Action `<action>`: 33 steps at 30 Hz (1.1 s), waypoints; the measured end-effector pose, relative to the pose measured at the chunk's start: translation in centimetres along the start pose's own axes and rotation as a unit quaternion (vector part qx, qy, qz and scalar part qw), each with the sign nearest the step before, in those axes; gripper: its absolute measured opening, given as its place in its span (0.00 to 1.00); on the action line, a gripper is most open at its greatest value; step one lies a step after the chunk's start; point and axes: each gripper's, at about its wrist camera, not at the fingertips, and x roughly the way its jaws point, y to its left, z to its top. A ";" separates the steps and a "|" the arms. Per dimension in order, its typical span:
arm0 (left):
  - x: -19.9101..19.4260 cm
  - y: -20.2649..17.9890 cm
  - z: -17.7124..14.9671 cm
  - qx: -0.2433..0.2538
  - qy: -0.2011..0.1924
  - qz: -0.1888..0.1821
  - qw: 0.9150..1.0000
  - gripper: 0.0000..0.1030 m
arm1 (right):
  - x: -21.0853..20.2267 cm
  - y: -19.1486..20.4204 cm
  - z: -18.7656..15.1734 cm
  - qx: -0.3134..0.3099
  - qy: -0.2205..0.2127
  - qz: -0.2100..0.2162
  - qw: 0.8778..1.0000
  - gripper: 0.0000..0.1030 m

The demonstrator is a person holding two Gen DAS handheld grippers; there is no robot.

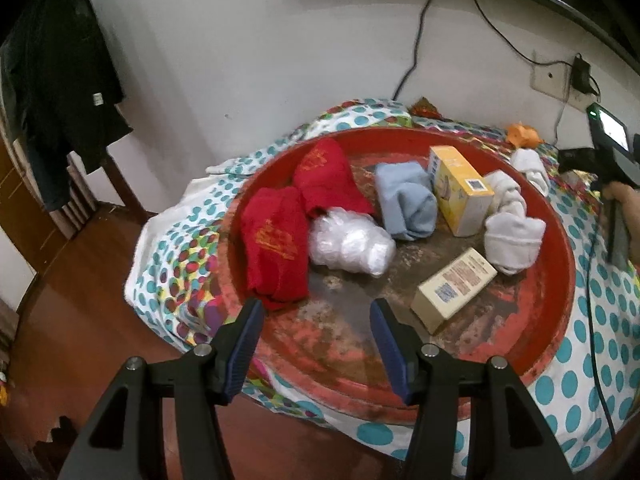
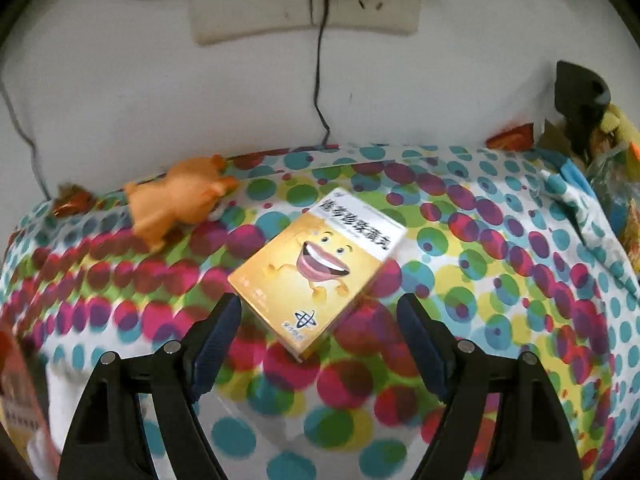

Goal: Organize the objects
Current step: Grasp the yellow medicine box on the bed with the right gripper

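Spotted cloth [image 2: 500, 248] is seen under a red tray [image 1: 560, 248] loaded with towels [image 1: 276, 248], socks [image 1: 508, 232] and boxes [image 1: 456, 288]. Left gripper [image 1: 316, 332] is held released and empty above the tray; right gripper [image 2: 318, 332] is spread, ungripping, around a yellow box [image 2: 316, 264] lying on the cloth.

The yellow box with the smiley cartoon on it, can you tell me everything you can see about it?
The yellow box looks like thin glossy cardboard. Its front shows a laughing cartoon figure with a wide-open mouth, small arms and legs. A white band with dark Chinese characters runs along its far end, and a small blue logo sits near the closest corner. It appears closed and lies flat, face up, turned at an angle, on the polka-dot cloth. Only the cloth touches it. The right gripper hovers open around its near end.
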 end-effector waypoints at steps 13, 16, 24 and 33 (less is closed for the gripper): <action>-0.6 -3.6 0.6 0.050 -0.017 -0.009 0.999 0.55 | 1.6 -1.6 0.9 -0.031 -0.002 0.021 0.999 0.72; -0.8 -4.1 1.3 0.046 -0.023 -0.024 0.998 0.55 | 1.5 -3.1 0.7 -0.031 0.007 0.018 0.999 0.79; -0.4 -4.6 1.2 0.051 -0.019 -0.032 0.998 0.55 | 1.0 -4.8 1.0 0.070 0.021 0.049 0.996 0.89; 0.0 -4.5 1.1 0.054 -0.012 -0.032 0.998 0.55 | 3.1 -1.8 3.1 0.076 0.022 -0.041 0.996 0.95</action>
